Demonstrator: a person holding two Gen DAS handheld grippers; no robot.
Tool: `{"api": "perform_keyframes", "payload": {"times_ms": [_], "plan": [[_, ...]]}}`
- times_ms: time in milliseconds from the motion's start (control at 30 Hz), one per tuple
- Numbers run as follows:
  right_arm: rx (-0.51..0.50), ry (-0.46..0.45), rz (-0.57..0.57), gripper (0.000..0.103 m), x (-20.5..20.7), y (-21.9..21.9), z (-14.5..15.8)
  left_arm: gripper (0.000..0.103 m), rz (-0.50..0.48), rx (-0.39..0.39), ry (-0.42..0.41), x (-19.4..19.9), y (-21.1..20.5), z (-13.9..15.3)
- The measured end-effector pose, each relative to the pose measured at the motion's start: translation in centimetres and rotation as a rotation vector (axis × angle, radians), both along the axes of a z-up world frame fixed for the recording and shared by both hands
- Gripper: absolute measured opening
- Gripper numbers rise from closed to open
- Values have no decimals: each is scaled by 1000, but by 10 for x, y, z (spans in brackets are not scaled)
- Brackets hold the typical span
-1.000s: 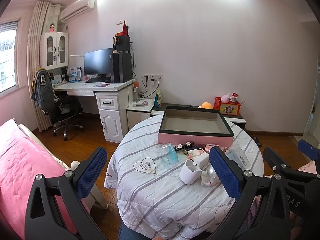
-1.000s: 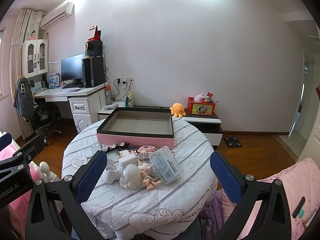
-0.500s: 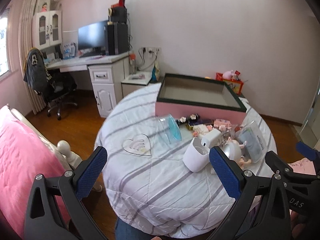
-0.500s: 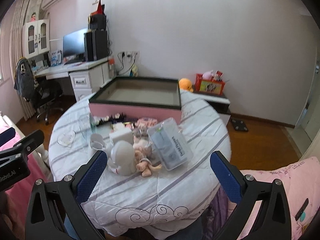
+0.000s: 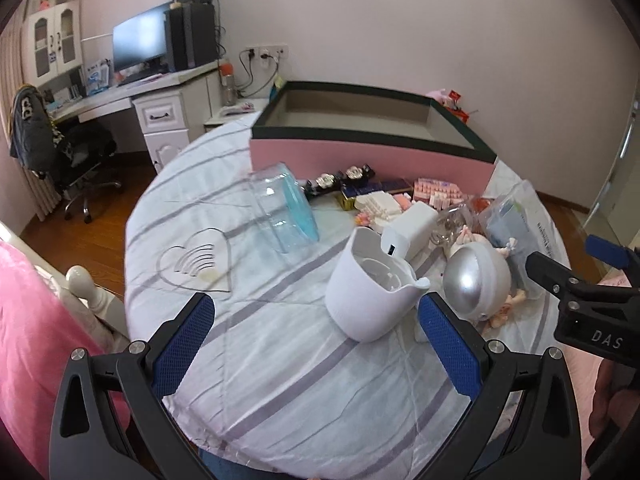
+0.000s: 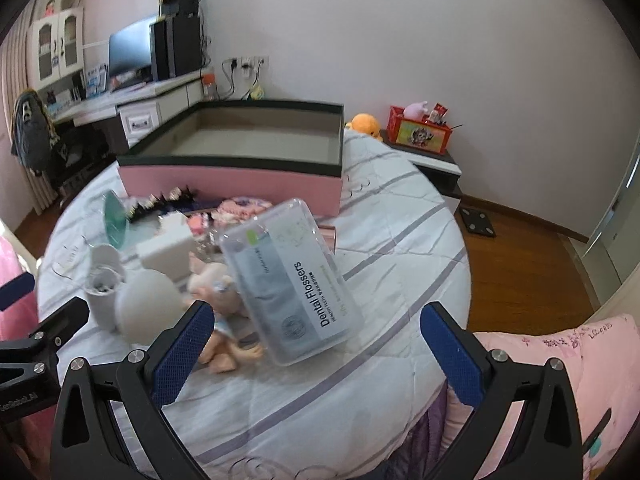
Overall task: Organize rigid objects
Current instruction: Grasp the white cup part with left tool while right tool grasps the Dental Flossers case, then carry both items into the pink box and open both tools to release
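Note:
A round table with a striped white cloth (image 5: 280, 380) holds a heap of small objects in front of a pink box with a dark rim (image 5: 360, 156). My left gripper (image 5: 316, 344) is open and empty, just short of a white cup (image 5: 368, 288) lying on its side, beside a silver-white dome (image 5: 476, 276). My right gripper (image 6: 316, 344) is open and empty, just short of a clear Dental Flossers box (image 6: 292, 280) that leans on a small doll (image 6: 220, 288). The pink box (image 6: 240, 176) looks empty inside.
A clear and blue plastic container (image 5: 284, 208), a white charger block (image 5: 408, 228), a clear heart-shaped piece (image 5: 196, 260), hair clips and small pink packs (image 5: 436, 192) lie near the box. A pink bed (image 5: 24, 340) is on the left, a desk and chair (image 5: 80, 148) behind.
Both grippers have moved forward and down toward the table. The objects now look much closer. Nothing has been taken hold of.

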State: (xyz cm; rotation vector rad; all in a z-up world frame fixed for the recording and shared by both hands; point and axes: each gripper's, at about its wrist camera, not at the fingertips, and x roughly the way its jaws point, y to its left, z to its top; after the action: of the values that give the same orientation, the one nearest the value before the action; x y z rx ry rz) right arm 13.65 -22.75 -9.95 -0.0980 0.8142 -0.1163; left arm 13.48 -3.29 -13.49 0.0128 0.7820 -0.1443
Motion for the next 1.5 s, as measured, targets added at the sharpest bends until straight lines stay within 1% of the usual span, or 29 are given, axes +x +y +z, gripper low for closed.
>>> {"api": "perform_keyframes", "payload": {"times_ms": [133,200,300,400,500,567,600,633,667,733,800,867,1000,1100,1200,1300,1500], "plan": [[-18,23,15,103,10,-3,-10,103,-21,15,17,9,-8,-8],[-20,37,29,103,16,-4,-14,103,-27,10,31,15,-11,-12],[-10,58,54,101,24,-6,-18,103,-18,-10,42,25,-10,-16],[13,70,71,96,31,-9,-21,103,-12,-59,55,32,-7,-19],[34,78,88,87,36,-11,-24,103,-9,-105,72,38,-2,-23],[33,89,96,73,40,-10,-27,102,-12,-128,77,40,-1,-25],[41,98,104,70,42,-10,-30,97,-22,-135,74,40,-1,-25],[48,103,108,65,43,-10,-32,89,-37,-139,70,40,-2,-25],[50,104,108,65,43,-11,-33,86,-49,-138,68,40,-4,-24],[63,99,108,65,44,-12,-33,69,-76,-132,65,41,-10,-22],[86,94,108,65,43,-14,-32,59,-103,-130,65,42,-15,-19],[105,90,104,64,41,-17,-31,58,-107,-110,62,42,-18,-15],[143,85,92,64,36,-24,-29,58,-111,-135,68,42,-13,-13],[169,79,84,64,33,-29,-26,58,-102,-129,53,39,-6,-7],[176,63,84,64,30,-30,-17,58,-101,-114,28,33,-2,3],[183,50,88,64,29,-29,-9,58,-101,-119,2,30,1,15],[191,24,103,64,34,-29,10,58,-105,-99,-41,32,1,37]]}}
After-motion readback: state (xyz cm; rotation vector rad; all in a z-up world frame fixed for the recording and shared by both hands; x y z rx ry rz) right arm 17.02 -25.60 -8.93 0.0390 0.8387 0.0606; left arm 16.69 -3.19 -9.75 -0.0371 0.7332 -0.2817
